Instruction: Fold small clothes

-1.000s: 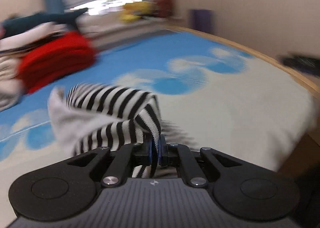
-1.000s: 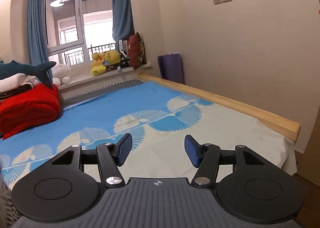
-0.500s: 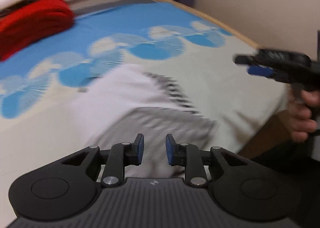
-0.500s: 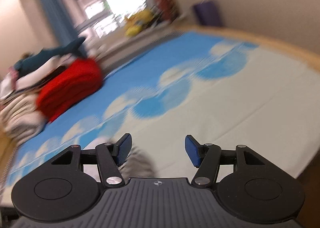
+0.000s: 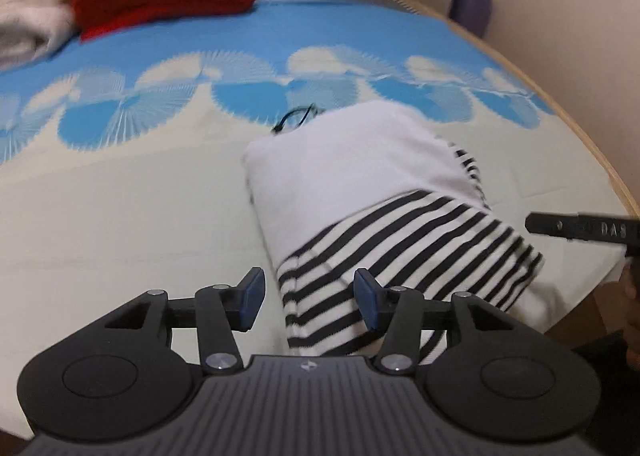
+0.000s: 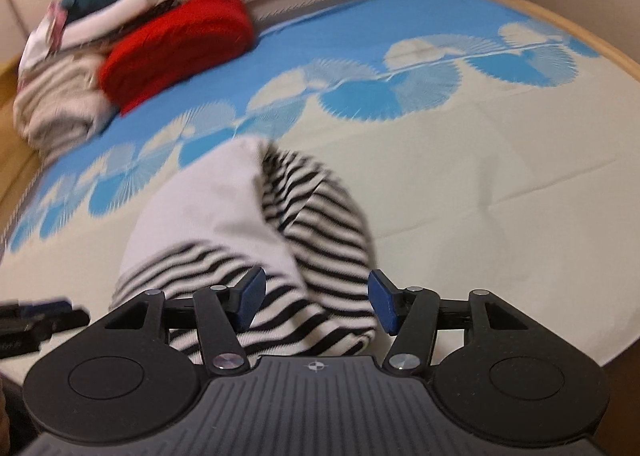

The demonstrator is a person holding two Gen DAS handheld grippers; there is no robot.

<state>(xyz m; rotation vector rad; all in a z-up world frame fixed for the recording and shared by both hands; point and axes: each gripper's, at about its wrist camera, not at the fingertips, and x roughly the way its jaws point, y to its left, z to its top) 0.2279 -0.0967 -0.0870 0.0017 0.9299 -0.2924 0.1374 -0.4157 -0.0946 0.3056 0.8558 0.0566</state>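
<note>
The striped garment (image 5: 384, 208) is lying near the front edge of the bed (image 5: 120, 216), toward its front right corner — a small white piece with black-and-white striped parts. In the left wrist view its plain white body is reaching back toward the blue fan pattern of the sheet, and a striped section is lying folded over the near end. In the right wrist view (image 6: 256, 224) a striped sleeve or side is bunching up along the right of the white panel, so the shape is looking rounded and lumpy, not flat and square.

The left gripper (image 5: 306, 298) is hovering over the near left edge of the garment. Its jaws are opening, about halfway apart, and the striped cloth is showing in the gap below them, but the pads are not pressing on anything. The right gripper (image 6: 316, 302) is hanging over the striped near end with its jaws well apart and holding nothing, though cloth is lying under the gap.

Judging by this, one fold seems to be laid down and released — the work is partly done. The bunched striped side probably needs tucking or smoothing, and at least one more fold seems to be waiting before the piece can join the stack of folded clothes (image 6: 172, 40) at the far left corner.
</note>
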